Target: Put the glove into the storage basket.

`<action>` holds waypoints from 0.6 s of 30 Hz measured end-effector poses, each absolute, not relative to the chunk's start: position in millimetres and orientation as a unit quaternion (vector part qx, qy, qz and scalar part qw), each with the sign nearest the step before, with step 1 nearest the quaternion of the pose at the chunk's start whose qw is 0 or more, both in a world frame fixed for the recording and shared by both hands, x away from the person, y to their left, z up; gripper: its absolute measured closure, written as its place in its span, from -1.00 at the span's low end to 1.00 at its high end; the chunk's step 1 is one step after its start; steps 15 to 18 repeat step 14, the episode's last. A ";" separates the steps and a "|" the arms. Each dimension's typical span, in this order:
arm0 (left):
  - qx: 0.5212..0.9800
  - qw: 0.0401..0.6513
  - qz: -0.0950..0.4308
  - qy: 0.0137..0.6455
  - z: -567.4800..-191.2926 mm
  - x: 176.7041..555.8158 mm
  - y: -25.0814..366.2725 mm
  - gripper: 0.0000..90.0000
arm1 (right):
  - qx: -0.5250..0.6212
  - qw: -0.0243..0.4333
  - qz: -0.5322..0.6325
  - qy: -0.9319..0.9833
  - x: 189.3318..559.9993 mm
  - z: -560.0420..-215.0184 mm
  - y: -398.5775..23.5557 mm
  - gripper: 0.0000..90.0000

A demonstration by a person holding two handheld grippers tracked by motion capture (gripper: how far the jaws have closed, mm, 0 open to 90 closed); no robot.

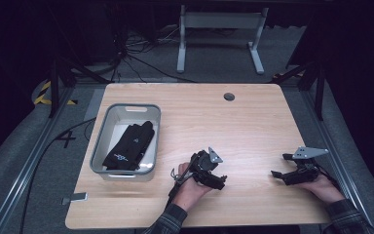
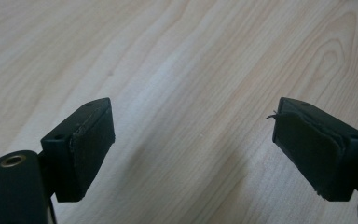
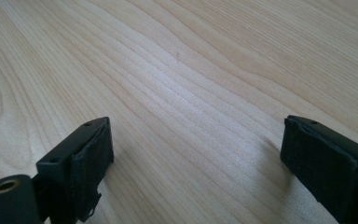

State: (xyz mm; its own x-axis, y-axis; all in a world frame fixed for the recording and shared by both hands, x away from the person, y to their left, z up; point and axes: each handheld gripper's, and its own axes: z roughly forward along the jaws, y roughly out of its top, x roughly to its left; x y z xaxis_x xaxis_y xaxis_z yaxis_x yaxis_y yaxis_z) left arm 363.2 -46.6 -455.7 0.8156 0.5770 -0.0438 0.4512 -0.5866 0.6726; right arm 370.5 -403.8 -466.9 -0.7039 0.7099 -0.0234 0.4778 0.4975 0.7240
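Gloves [image 1: 129,142], black ones, are piled in the grey bin [image 1: 108,118] at the left side of the wooden table [image 1: 243,126], a bit nearer than the middle. The left gripper [image 1: 217,181] is held just right of the bin, near the front edge, apart from it, with nothing touched. Its jaws are spread wide, and bare wood grain is seen between the pads [image 2: 91,144] in the left gripper view. The right gripper [image 1: 278,166] is parked well off to the right, low over the table, jaws also spread wide with nothing between them; the pads [image 3: 91,161] look a little frayed. A round hole [image 1: 229,96] is seen near the far edge.
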 end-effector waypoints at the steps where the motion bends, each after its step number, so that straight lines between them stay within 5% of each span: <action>1: 0.888 0.347 0.089 0.288 -457.7 363.4 -47.8 -0.72 | 0.349 0.161 0.360 0.850 370.5 -466.9 -403.8 -0.78; 18: 0.897 0.337 0.092 0.271 -470.4 363.1 -53.7 -0.98 | 0.348 0.161 0.359 0.851 370.5 -467.0 -403.7 -0.79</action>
